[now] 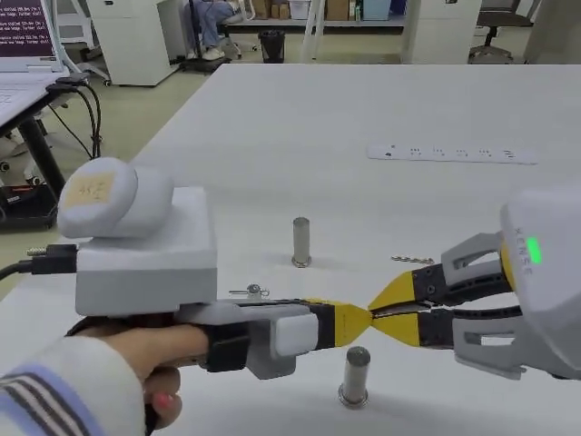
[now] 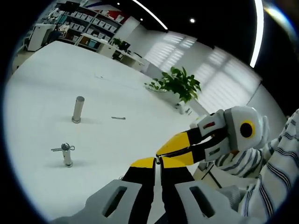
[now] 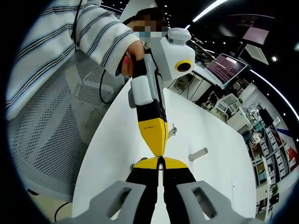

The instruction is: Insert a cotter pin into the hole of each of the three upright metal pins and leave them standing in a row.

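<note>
Three upright metal pins stand on the white table (image 1: 272,136). The far pin (image 1: 301,242) (image 2: 78,109) (image 3: 198,154) is bare. So is the near pin (image 1: 354,376). A cotter pin sits through the third pin (image 1: 254,292) (image 2: 67,154) (image 3: 173,130), which is half hidden behind my left gripper. A loose cotter pin (image 1: 413,260) (image 2: 118,118) lies on the table. My left gripper (image 1: 363,321) (image 2: 158,161) and right gripper (image 1: 379,313) (image 3: 161,161) are both shut. Their yellow tips meet point to point above the table. I cannot tell whether anything small is pinched between them.
A white power strip (image 1: 451,153) lies far right on the table. A laptop (image 1: 27,36) with cables stands on a side desk to the left, past the table's left edge. A mesh chair (image 3: 51,140) is behind the person.
</note>
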